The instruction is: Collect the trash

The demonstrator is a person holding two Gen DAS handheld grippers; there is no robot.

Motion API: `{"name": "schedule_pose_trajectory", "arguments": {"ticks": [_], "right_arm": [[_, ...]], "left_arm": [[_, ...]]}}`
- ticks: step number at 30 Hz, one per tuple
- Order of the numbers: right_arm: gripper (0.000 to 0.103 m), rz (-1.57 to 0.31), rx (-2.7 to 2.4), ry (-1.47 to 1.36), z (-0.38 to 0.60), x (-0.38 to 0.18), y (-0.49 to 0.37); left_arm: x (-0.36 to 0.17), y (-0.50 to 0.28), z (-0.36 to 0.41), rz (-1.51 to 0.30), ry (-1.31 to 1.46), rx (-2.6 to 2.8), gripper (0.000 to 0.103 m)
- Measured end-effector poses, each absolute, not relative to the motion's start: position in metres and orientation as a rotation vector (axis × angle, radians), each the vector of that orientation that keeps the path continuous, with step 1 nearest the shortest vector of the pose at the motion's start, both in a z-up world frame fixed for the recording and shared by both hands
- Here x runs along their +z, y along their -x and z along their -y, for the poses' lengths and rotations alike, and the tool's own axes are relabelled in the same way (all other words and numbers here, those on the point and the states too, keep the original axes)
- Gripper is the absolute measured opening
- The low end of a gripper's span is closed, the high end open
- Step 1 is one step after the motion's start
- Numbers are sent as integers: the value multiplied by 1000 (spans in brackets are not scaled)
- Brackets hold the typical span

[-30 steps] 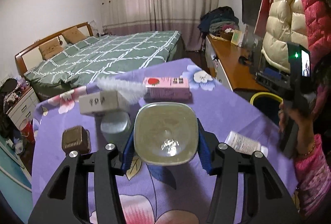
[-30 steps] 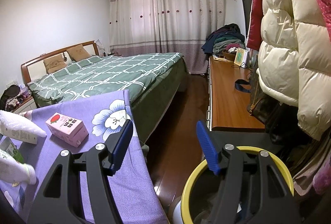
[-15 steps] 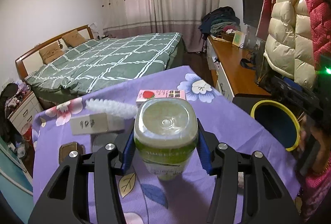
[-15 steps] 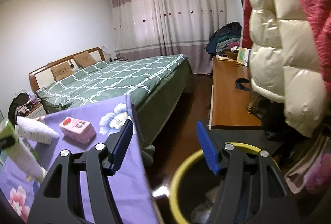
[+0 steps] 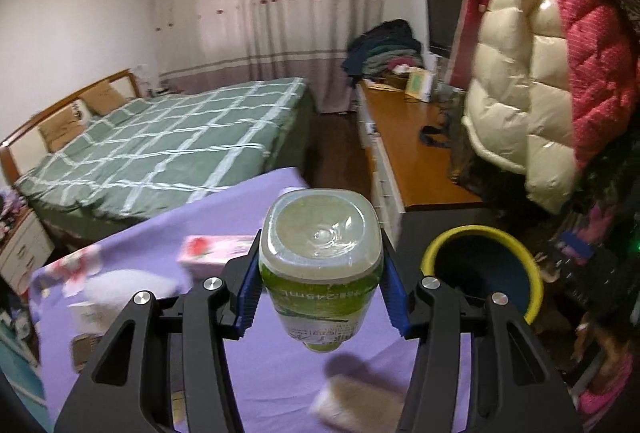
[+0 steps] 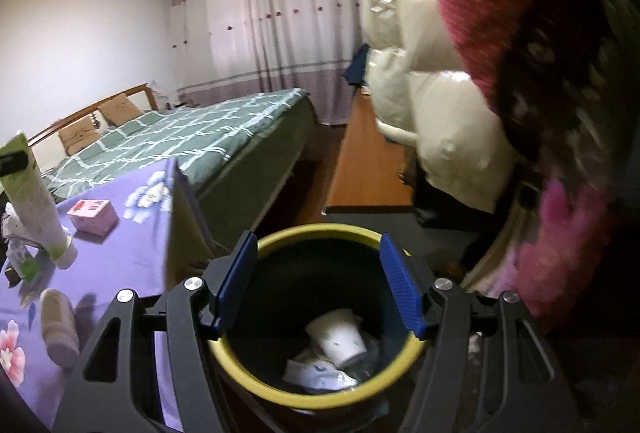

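My left gripper [image 5: 318, 289] is shut on a clear plastic bottle [image 5: 320, 245] with a green label. The bottle hangs cap-down above the purple flowered tablecloth [image 5: 200, 217], its base facing the camera. The right wrist view shows this bottle [image 6: 30, 201] at the far left, above the table. To the right of the table stands a dark trash bin with a yellow rim [image 5: 480, 231]. My right gripper [image 6: 318, 285] stands open right above the bin [image 6: 304, 395] with nothing between its fingers. Inside the bin lie a white paper cup [image 6: 340, 337] and crumpled wrappers.
A pink carton [image 5: 216, 253] [image 6: 93, 215], a brownish tube [image 5: 356, 401] [image 6: 60, 329] and blurred white items [image 5: 128, 285] lie on the table. Puffy coats [image 5: 520, 93] hang right of the bin. A wooden desk [image 5: 400, 145] and a green bed [image 5: 180, 145] lie beyond.
The left gripper has lifted the bottle off the table and carried it right, toward the bin. The right gripper has swung right, from the table's edge to above the bin.
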State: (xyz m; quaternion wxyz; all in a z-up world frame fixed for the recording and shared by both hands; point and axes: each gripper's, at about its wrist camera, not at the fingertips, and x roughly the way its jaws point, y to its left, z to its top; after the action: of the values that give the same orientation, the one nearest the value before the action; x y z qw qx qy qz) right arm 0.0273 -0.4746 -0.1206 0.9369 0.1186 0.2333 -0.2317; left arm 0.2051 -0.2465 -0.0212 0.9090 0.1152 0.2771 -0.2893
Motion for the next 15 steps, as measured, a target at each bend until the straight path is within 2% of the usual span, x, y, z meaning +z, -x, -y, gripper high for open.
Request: {"name": "schedule_pose_trajectory", "arguments": {"ticks": [15], "right_arm": [[61,-473,-592,-294,518,-135,32]], "left_arm": [[-75,-162,422,-703,-281,-855,52]]}}
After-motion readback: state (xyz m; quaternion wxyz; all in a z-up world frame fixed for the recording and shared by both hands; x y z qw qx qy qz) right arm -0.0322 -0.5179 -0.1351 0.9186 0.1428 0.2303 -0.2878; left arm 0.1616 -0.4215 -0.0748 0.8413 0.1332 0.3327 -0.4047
